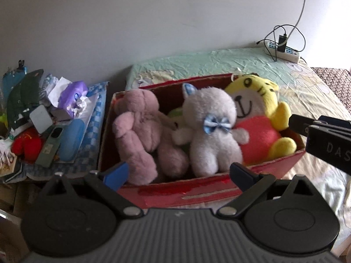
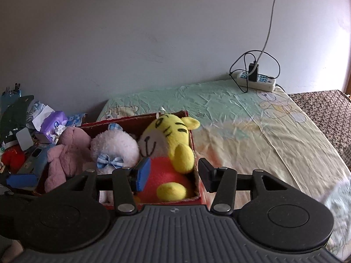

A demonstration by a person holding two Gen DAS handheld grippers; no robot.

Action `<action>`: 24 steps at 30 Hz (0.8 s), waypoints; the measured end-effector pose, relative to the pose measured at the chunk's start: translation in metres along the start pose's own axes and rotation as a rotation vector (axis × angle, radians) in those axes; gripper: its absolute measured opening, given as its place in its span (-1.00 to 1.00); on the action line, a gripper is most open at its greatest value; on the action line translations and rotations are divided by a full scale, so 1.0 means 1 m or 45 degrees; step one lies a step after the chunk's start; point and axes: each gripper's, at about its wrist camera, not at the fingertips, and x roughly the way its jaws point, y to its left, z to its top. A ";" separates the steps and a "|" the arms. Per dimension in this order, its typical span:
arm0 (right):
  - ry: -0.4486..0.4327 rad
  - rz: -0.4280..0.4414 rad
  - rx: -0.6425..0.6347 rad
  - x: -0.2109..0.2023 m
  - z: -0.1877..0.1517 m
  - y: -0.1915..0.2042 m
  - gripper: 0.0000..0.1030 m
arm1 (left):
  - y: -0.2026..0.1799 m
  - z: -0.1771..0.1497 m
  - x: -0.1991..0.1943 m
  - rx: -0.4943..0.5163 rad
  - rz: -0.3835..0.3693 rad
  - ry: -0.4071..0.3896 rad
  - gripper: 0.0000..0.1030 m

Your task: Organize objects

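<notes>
A red cardboard box (image 1: 197, 191) (image 2: 198, 188) stands on the bed, packed with soft toys. A pink plush (image 1: 136, 135) (image 2: 65, 153) lies at its left, and a white plush with a blue bow (image 1: 210, 135) (image 2: 116, 146) sits in the middle. At the right is a yellow tiger in a red shirt (image 1: 256, 118) (image 2: 171, 144), and something green (image 1: 175, 115) peeks out between them. My left gripper (image 1: 178, 175) hovers open over the box's near wall, holding nothing. My right gripper (image 2: 174, 174) is open above the box's right end, over the tiger's legs, with its pads clear of the toy.
The bed's pale green sheet (image 2: 230, 114) stretches right and back from the box. A power strip with cables (image 2: 256, 80) (image 1: 283, 50) lies by the wall. Left of the box, a low surface is heaped with clutter: a tissue pack (image 1: 72, 96), a phone (image 1: 50, 144) and a red item (image 1: 26, 146).
</notes>
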 end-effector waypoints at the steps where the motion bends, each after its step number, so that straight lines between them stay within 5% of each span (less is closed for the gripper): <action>1: 0.001 0.005 -0.006 0.002 0.001 0.001 -0.01 | 0.002 0.001 0.000 -0.002 0.010 -0.004 0.92; 9: 0.045 0.036 -0.066 0.016 0.014 0.010 0.06 | 0.014 0.012 0.008 -0.055 0.046 0.012 0.92; 24: 0.059 -0.062 -0.074 0.030 0.030 0.026 0.63 | 0.032 0.032 0.019 -0.087 0.070 0.024 0.92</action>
